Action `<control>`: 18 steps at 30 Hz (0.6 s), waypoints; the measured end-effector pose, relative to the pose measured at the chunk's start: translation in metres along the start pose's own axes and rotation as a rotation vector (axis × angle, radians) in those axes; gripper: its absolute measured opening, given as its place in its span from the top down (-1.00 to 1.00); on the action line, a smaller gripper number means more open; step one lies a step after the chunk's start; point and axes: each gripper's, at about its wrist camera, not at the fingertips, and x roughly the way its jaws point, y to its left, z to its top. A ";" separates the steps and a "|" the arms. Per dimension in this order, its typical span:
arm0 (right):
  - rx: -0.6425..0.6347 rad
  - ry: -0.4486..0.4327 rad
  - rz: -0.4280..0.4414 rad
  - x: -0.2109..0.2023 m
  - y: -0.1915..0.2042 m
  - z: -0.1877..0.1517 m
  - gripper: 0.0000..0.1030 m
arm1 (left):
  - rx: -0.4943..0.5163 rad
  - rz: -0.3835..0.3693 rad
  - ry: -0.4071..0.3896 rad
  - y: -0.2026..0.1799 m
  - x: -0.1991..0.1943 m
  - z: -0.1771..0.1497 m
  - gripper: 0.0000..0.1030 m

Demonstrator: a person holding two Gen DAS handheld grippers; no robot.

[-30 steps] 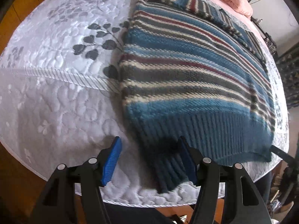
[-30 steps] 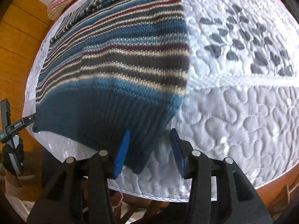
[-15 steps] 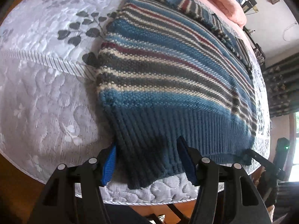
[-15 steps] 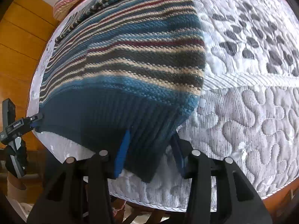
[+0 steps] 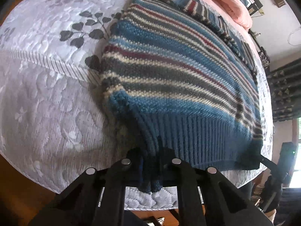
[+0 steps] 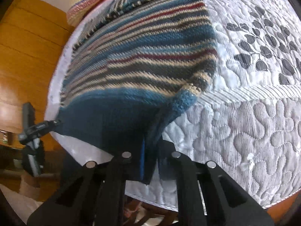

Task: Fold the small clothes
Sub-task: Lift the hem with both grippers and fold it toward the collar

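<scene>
Two pairs of tongs pinch the ribbed hem of a striped knit sweater (image 5: 169, 79) spread on a quilted mattress (image 5: 47, 101). The left tongs (image 5: 150, 162) are clamped narrow on the hem's left corner, a bunch of dark blue ribbing squeezed between them and hanging just behind their tips. The right tongs (image 6: 150, 162) grip the opposite corner the same way, with the fabric gathered into a fold between a blue pad and its partner. From each pair the sweater runs forward and away across the bed, collar at the far end, near a pink pillow (image 5: 231, 1) in the left view and a rainbow-striped cushion (image 6: 88, 1) in the right.

The garment looks thick, soft and fairly heavy for its size: a chunky knit that should drape and sag between the two holds rather than keep a straight edge. Its coarse texture seems unlikely to slip from the pads, though loose stitches could stretch or snag under a hard pull. The doubled ribbing at the corners appears the firmest place to hold.
</scene>
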 end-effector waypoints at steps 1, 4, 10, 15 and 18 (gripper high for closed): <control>0.017 -0.005 0.027 -0.003 -0.002 0.002 0.82 | -0.004 -0.016 -0.009 0.000 -0.003 0.002 0.80; 0.055 -0.031 0.096 -0.015 -0.008 0.013 0.83 | -0.009 -0.070 -0.046 -0.003 -0.017 0.011 0.80; 0.058 -0.078 0.126 -0.031 -0.008 0.035 0.83 | 0.019 -0.100 -0.096 -0.013 -0.031 0.035 0.81; 0.041 -0.106 0.118 -0.034 -0.008 0.061 0.83 | 0.024 -0.127 -0.123 -0.016 -0.029 0.060 0.81; 0.054 -0.115 0.125 -0.028 -0.013 0.080 0.83 | 0.009 -0.148 -0.124 -0.016 -0.020 0.079 0.81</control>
